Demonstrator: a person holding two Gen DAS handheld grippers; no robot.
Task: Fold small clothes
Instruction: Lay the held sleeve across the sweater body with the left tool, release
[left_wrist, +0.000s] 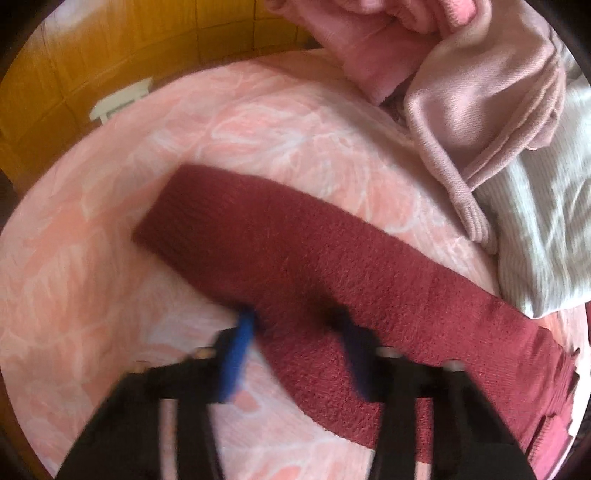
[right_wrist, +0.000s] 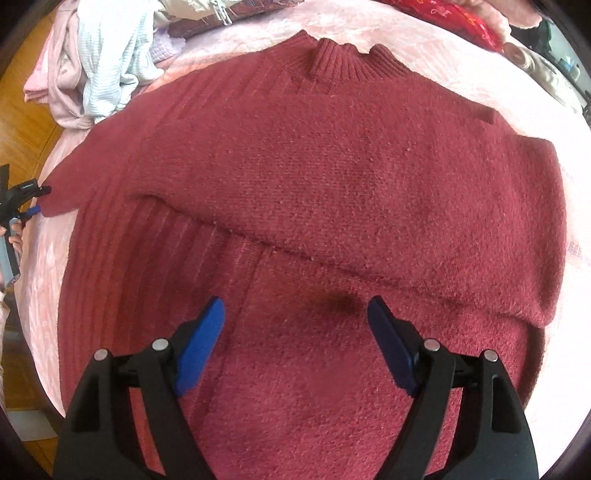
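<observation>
A dark red knitted sweater (right_wrist: 332, 177) lies flat on a pink patterned bed cover (right_wrist: 480, 74), collar at the far side. One sleeve is folded across the body. The other sleeve (left_wrist: 295, 236) stretches out to the left over the cover. My left gripper (left_wrist: 291, 317) is open, its blue fingers astride the near edge of that sleeve; the view is blurred. It also shows in the right wrist view (right_wrist: 33, 199) at the sleeve's cuff. My right gripper (right_wrist: 295, 314) is open and empty, just above the lower body of the sweater.
A heap of pale pink (left_wrist: 480, 110) and white ribbed clothes (left_wrist: 546, 229) lies at the cover's far edge beside the sleeve. More clothes, red ones (right_wrist: 461, 18) among them, lie beyond the collar. A wooden floor (left_wrist: 74, 55) lies past the bed's edge.
</observation>
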